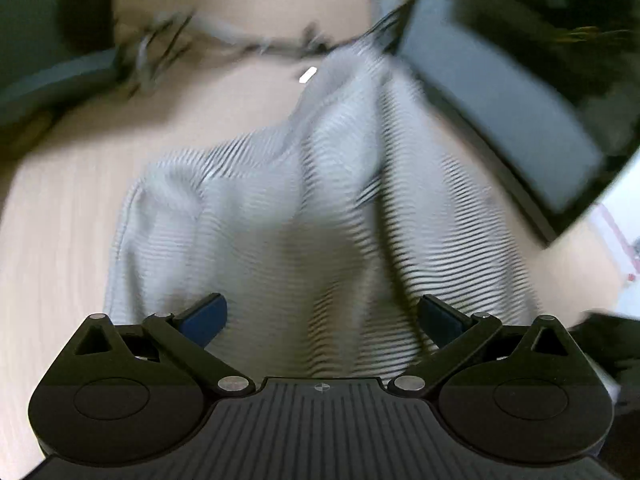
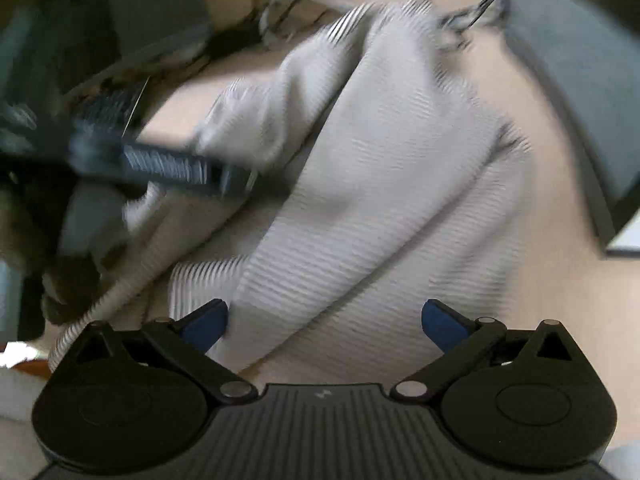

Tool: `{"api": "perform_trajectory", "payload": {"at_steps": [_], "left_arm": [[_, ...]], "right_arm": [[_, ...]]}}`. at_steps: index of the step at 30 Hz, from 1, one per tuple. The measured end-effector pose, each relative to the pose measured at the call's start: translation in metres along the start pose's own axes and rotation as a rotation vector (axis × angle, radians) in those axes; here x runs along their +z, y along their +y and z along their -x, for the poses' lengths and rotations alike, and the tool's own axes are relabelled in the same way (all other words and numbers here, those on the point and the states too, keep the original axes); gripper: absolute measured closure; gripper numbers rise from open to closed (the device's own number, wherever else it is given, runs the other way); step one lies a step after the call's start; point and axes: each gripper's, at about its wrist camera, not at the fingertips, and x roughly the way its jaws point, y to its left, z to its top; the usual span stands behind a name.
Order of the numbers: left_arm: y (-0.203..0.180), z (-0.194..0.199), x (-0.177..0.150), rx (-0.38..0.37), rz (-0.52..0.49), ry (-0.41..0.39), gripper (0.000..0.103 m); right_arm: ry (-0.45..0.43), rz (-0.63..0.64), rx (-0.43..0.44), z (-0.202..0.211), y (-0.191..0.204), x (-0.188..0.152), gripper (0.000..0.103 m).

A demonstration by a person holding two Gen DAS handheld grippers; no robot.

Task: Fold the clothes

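Note:
A grey-and-white striped garment [image 1: 320, 208] lies crumpled on the light wooden table [image 1: 60, 240], blurred by motion. My left gripper [image 1: 322, 318] hovers over its near edge, open, with the blue pads [image 1: 206, 316] spread wide and nothing between them. In the right wrist view the same garment [image 2: 380, 184] runs diagonally in thick folds. My right gripper [image 2: 324, 322] is open above its lower part, the cloth passing under the left pad [image 2: 206, 322]. The other gripper [image 2: 160, 164] shows as a dark blurred bar at the left, against the cloth.
A dark monitor-like panel [image 1: 520, 100] stands at the right on the table. Tangled cables [image 1: 168, 44] lie at the far edge. A dark chair or screen [image 1: 48, 40] sits far left. Bare table [image 2: 552, 300] lies right of the garment.

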Motion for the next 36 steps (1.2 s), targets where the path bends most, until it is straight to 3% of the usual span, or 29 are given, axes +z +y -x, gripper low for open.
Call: {"api": "perform_trajectory", "payload": {"at_steps": [3, 5, 6, 8, 10, 12, 14, 18, 24, 27, 29, 31, 32, 34, 36], "left_arm": [[0.011, 0.000, -0.002, 0.011, 0.039, 0.007, 0.000], [0.014, 0.002, -0.006, 0.046, 0.059, 0.005, 0.000], [0.015, 0.004, -0.009, 0.066, 0.065, 0.007, 0.000], [0.017, 0.009, -0.016, 0.101, 0.073, 0.011, 0.000], [0.022, 0.017, -0.026, 0.121, 0.083, 0.020, 0.000], [0.034, 0.026, -0.033, 0.123, 0.122, 0.028, 0.000], [0.049, 0.036, -0.040, 0.096, 0.182, 0.037, 0.000], [0.067, 0.045, -0.044, 0.039, 0.275, 0.060, 0.000], [0.048, 0.044, -0.055, 0.072, 0.135, 0.063, 0.000], [0.044, 0.045, -0.058, 0.094, 0.112, 0.043, 0.001], [0.046, 0.048, -0.057, 0.132, 0.109, 0.018, 0.012], [0.048, 0.052, -0.056, 0.172, 0.108, -0.009, 0.040], [0.052, 0.053, -0.055, 0.180, 0.115, -0.019, 0.046], [0.061, 0.056, -0.051, 0.181, 0.129, -0.042, 0.071], [0.074, 0.067, -0.041, 0.255, 0.121, -0.110, 0.082]], "right_arm": [[-0.135, 0.031, -0.123, 0.022, -0.007, 0.014, 0.002], [-0.189, 0.025, -0.166, 0.022, -0.014, 0.028, 0.015], [-0.200, 0.005, -0.165, 0.016, -0.017, 0.035, 0.020], [-0.175, -0.037, -0.124, -0.005, -0.017, 0.044, 0.041], [-0.112, -0.048, -0.074, -0.034, -0.013, 0.047, 0.050], [-0.031, -0.032, -0.033, -0.065, -0.005, 0.047, 0.049], [-0.038, 0.039, -0.025, -0.075, 0.007, 0.045, 0.037], [-0.032, 0.081, -0.006, -0.080, 0.017, 0.049, 0.026], [-0.041, 0.099, -0.002, -0.084, 0.024, 0.052, 0.019], [-0.044, 0.117, -0.007, -0.085, 0.027, 0.048, 0.019], [-0.038, 0.126, -0.011, -0.081, 0.025, 0.045, 0.020], [-0.033, 0.133, -0.016, -0.077, 0.021, 0.042, 0.020], [-0.031, 0.134, -0.017, -0.076, 0.020, 0.040, 0.020], [-0.028, 0.132, -0.018, -0.073, 0.017, 0.037, 0.020], [-0.023, 0.129, -0.018, -0.069, 0.014, 0.034, 0.020]]}}
